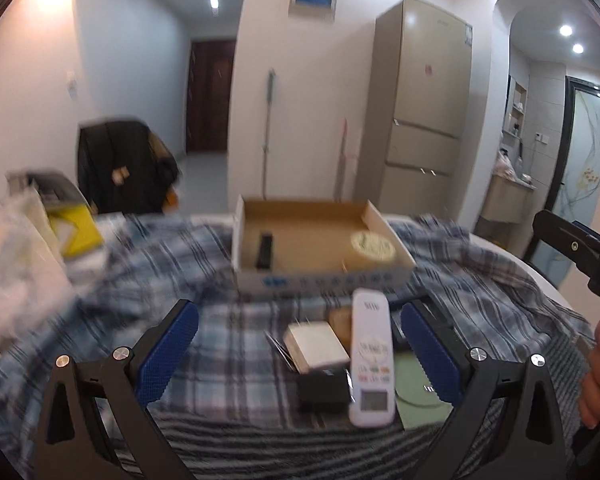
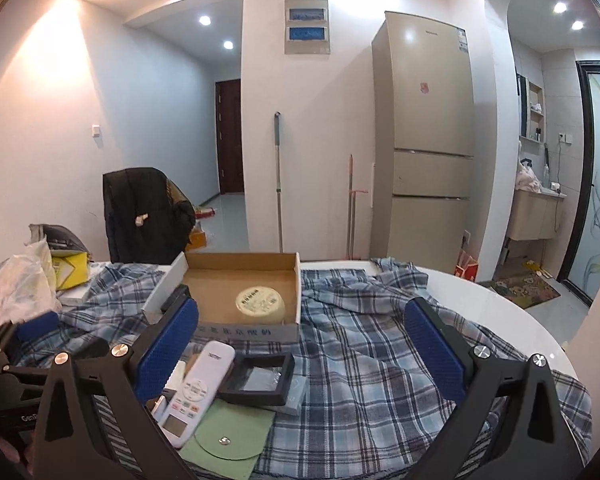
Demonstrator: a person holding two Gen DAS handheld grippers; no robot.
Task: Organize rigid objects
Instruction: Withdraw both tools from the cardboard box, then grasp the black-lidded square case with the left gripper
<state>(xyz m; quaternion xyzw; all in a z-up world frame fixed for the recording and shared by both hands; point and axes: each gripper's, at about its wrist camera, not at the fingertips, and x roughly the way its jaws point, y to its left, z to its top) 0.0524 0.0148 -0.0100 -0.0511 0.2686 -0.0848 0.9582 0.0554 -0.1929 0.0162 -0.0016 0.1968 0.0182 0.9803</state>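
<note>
A cardboard box (image 1: pixel 388 236) (image 2: pixel 296 284) stands on the plaid cloth and holds a round cream tin (image 1: pixel 371 248) (image 2: pixel 260 303) and a small black object (image 1: pixel 265 249). In front of it lie a white remote (image 1: pixel 371 356) (image 2: pixel 198 390), a small white box (image 1: pixel 315 346), a black block (image 1: pixel 323 391), a black framed case (image 2: pixel 260 376) and a green pouch (image 1: pixel 420 392) (image 2: pixel 228 436). My left gripper (image 1: pixel 300 348) is open and empty, with the pile between its fingers. My right gripper (image 2: pixel 300 348) is open and empty above the pile; it also shows at the right edge of the left wrist view (image 1: pixel 580 252).
A plaid cloth (image 2: pixel 360 360) covers the round white table (image 2: pixel 500 320). A yellow box (image 2: pixel 70 270) and plastic bags (image 2: pixel 16 288) sit at the left. A chair with a black jacket (image 2: pixel 144 216), a mop (image 2: pixel 278 184) and a fridge (image 2: pixel 428 136) stand behind.
</note>
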